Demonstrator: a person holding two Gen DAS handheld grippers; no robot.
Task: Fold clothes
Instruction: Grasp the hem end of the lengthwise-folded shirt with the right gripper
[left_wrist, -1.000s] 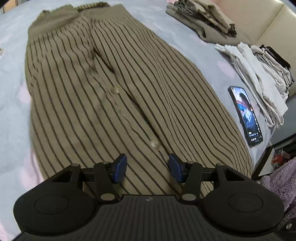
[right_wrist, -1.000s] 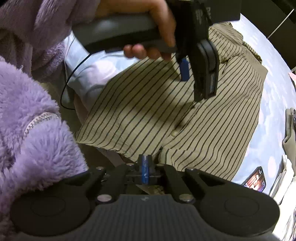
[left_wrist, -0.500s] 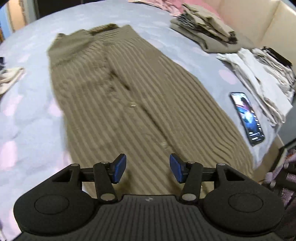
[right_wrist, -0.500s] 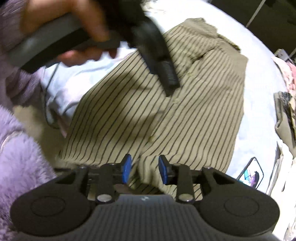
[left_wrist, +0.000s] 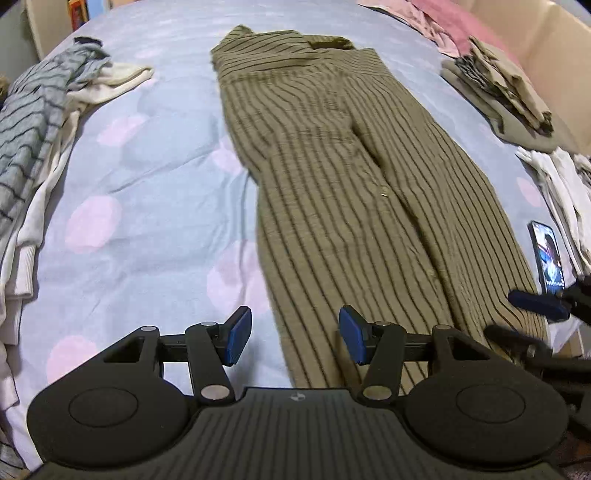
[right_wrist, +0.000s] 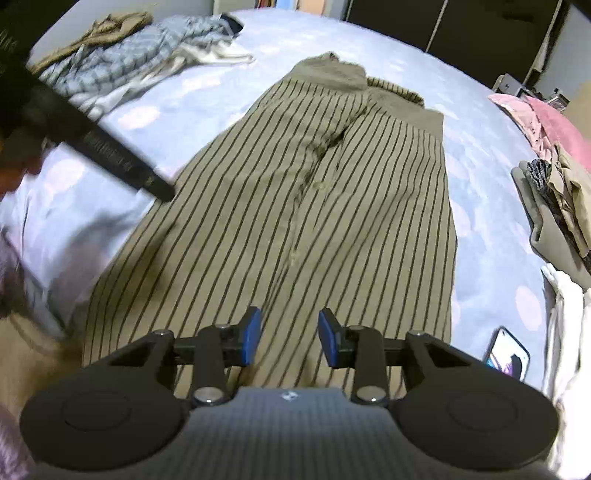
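The left gripper (left_wrist: 291, 339) hangs with its jaws wide and empty over the near hem of the striped shirt (left_wrist: 354, 192), its left pad over bare bedsheet (left_wrist: 147, 192) and its right pad over the cloth, so the shirt's left edge runs up between them toward 12 o'clock. The right gripper (right_wrist: 289, 338) is parted more narrowly, also holding nothing, above the hem close to the button placket. The shirt lies lengthwise up the bed, collar at 12 o'clock, its sides apparently turned in to make a long, narrow strip, buttons down the middle. If the step in hand is a lengthwise fold, hem toward collar, it would go best with each gripper pinching one bottom corner through all the layers, so the tucked-in sides do not slide out, and both rising and travelling level toward 12 o'clock so the crease lands square. At 3 o'clock of the hem a phone (left_wrist: 548, 258) lies just beside the cloth, worth keeping clear of. Folded stacks (right_wrist: 557, 206) sit at 2 o'clock and a loose heap of clothes (left_wrist: 40, 122) at 10 o'clock.
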